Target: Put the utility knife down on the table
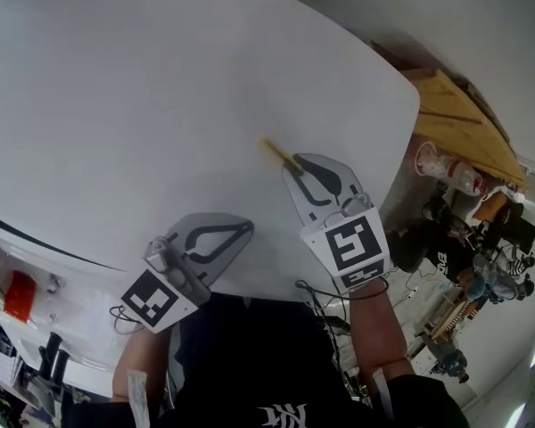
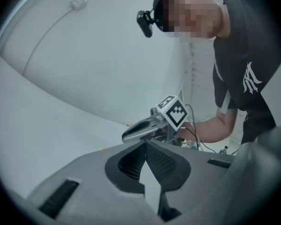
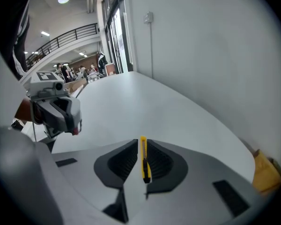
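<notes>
We see the yellow utility knife pinched between the jaws of the right gripper. Its long axis runs along the jaws, and its far end pokes out ahead of the tips, pointing away from the person over the white table. We cannot tell whether it touches the tabletop. We judge the coming move needs a lowering, then the jaws parting. The left gripper has its jaws together on nothing and sits near, closer to the table's edge.

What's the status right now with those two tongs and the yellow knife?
Right tongs shut on yellow utility knife, over white table. Left tongs shut, empty. Nothing in the way ahead.
</notes>
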`<action>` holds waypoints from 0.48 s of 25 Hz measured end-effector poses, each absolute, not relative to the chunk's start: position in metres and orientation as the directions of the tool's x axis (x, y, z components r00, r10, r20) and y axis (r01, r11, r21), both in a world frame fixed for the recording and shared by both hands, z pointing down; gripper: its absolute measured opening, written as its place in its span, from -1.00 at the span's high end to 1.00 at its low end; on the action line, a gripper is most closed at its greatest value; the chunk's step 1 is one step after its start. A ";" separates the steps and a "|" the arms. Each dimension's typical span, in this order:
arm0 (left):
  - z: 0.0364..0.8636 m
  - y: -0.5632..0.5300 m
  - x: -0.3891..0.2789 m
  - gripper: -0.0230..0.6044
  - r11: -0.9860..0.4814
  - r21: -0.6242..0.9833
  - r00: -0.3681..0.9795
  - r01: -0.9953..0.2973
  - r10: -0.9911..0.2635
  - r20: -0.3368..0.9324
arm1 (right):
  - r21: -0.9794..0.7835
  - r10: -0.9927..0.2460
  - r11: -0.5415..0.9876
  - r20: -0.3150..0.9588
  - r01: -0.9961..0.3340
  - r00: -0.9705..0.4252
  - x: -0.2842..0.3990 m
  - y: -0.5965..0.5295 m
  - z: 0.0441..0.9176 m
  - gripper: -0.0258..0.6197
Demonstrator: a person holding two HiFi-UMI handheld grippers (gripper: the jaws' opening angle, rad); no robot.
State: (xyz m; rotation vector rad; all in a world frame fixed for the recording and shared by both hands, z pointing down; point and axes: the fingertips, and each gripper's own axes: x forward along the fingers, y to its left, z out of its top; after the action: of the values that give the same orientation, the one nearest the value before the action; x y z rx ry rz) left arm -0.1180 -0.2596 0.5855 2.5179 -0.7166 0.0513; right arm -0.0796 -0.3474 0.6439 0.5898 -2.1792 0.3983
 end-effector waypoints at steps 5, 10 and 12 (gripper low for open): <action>0.560 -0.267 -0.135 0.92 -0.646 0.563 0.808 -0.515 -0.586 0.067 | -0.223 -0.309 0.814 0.616 -0.537 -0.725 -0.081 -0.330 0.578 0.87; 0.491 -0.244 -0.115 0.92 -0.672 0.513 0.780 -0.533 -0.626 -0.009 | -0.236 -0.344 0.829 0.498 -0.507 -0.796 -0.059 -0.267 0.499 0.89; 0.460 -0.219 -0.092 0.92 -0.691 0.473 0.788 -0.546 -0.616 0.010 | -0.214 -0.386 0.829 0.451 -0.517 -0.805 -0.039 -0.237 0.465 0.89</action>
State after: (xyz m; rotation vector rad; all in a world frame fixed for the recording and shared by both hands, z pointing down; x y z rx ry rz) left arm -0.0921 -0.2190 0.4605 2.5184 -0.8708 -0.2061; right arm -0.0395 -0.2369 0.4649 0.6749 -2.6168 0.4626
